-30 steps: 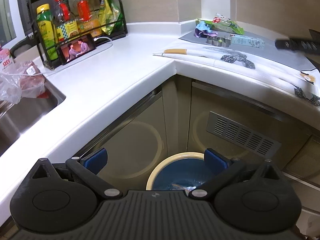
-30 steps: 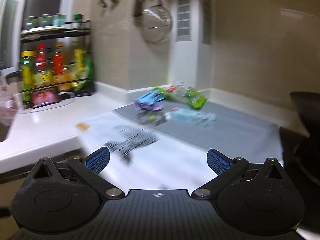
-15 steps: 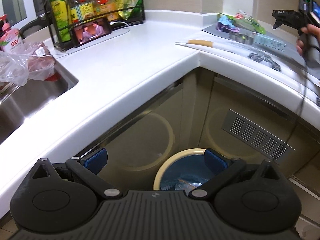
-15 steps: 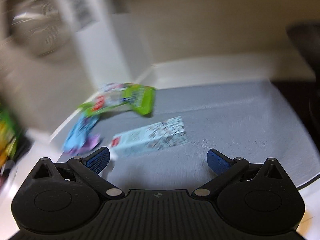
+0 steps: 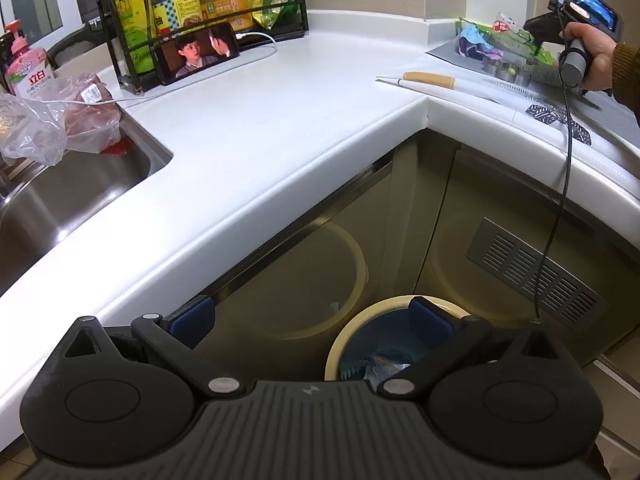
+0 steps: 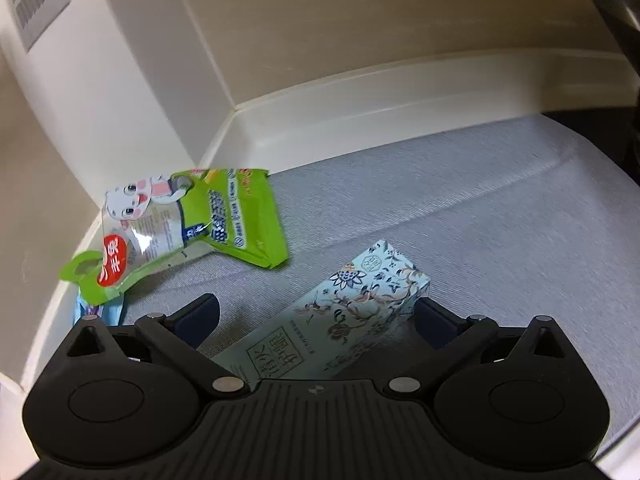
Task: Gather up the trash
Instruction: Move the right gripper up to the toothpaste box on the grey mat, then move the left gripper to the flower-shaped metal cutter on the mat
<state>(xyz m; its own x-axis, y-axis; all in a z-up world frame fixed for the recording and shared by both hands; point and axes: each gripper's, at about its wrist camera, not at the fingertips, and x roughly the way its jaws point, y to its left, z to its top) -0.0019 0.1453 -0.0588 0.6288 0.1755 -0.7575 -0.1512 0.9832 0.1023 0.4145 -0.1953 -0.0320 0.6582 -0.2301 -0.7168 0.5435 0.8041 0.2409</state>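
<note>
- Trash lies scattered on the grey mat (image 6: 460,200), your landmark; none of it is lifted yet, so most of the collecting seems left to do.
- Off the mat, down by the cabinets, your bin (image 5: 352,336) waits: round, cream-rimmed, blue-lined, with some scraps already inside.
- On the mat's far corner sits a glossy green wrapper (image 6: 200,220), crinkled and flat.
- Nearer on the mat lies a floral carton (image 6: 352,312), stiff and rectangular, between your right gripper (image 6: 316,316) fingers, which are spread wide and not touching it.
- Your left gripper (image 5: 312,320) hangs over the bin, spread apart, empty.
</note>
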